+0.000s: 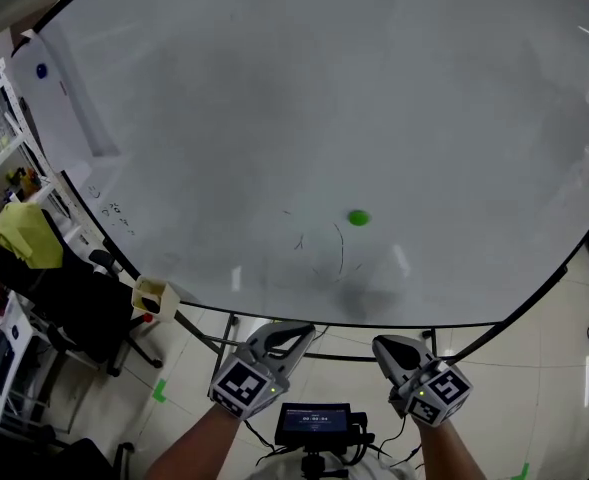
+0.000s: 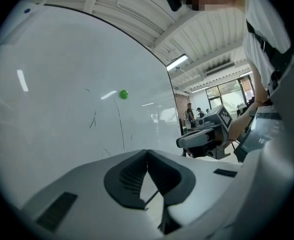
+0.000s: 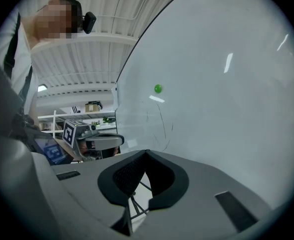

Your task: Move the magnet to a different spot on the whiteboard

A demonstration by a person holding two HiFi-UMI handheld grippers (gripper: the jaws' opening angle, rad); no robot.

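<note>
Magnet: I see a small green magnet [image 1: 358, 218] stuck on the whiteboard [image 1: 274, 118], a little right of the middle and in its near part.
Marks: thin dark pen strokes [image 1: 324, 253] lie just left of the magnet and nearer to me.
Left gripper: my left gripper [image 1: 296, 332] is held low in front of the board's near edge, well apart from the magnet. In the left gripper view its jaws are pressed together with nothing between them.
Right gripper: my right gripper [image 1: 384, 346] sits near the left one at about the same level. Its jaws are also together and hold nothing.
Sheet: a white sheet [image 1: 69, 98] hangs at the board's far left under a blue magnet [image 1: 42, 70].
Left side: a yellow cloth [image 1: 26, 233] lies over dark furniture.
Below: a small lit screen [image 1: 316, 423] sits between my forearms.
</note>
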